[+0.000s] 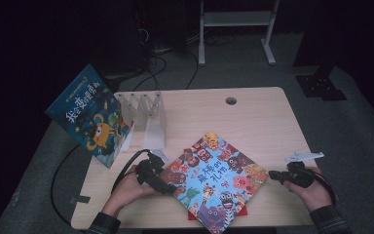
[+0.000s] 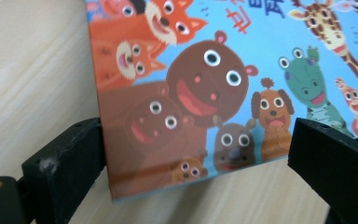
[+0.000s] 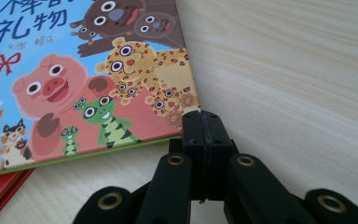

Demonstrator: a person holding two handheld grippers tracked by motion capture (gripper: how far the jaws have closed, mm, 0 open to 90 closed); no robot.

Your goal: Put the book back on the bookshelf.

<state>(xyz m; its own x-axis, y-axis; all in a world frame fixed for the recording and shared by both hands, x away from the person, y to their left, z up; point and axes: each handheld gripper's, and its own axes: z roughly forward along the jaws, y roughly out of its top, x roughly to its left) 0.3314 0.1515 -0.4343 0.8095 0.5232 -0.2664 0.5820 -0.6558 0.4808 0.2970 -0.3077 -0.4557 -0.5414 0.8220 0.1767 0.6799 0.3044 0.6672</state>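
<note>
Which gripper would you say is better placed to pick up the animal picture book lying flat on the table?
Probably the left gripper: its jaws stand open astride a corner of the animal book. The right gripper is shut, tips just off the book's opposite corner.

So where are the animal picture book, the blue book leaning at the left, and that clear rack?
animal picture book [image 1: 214, 183]: high view, middle of its cover.
blue book [image 1: 90, 114]: high view, middle of its tilted cover.
clear rack [image 1: 148, 114]: high view, on its upright dividers.
</note>
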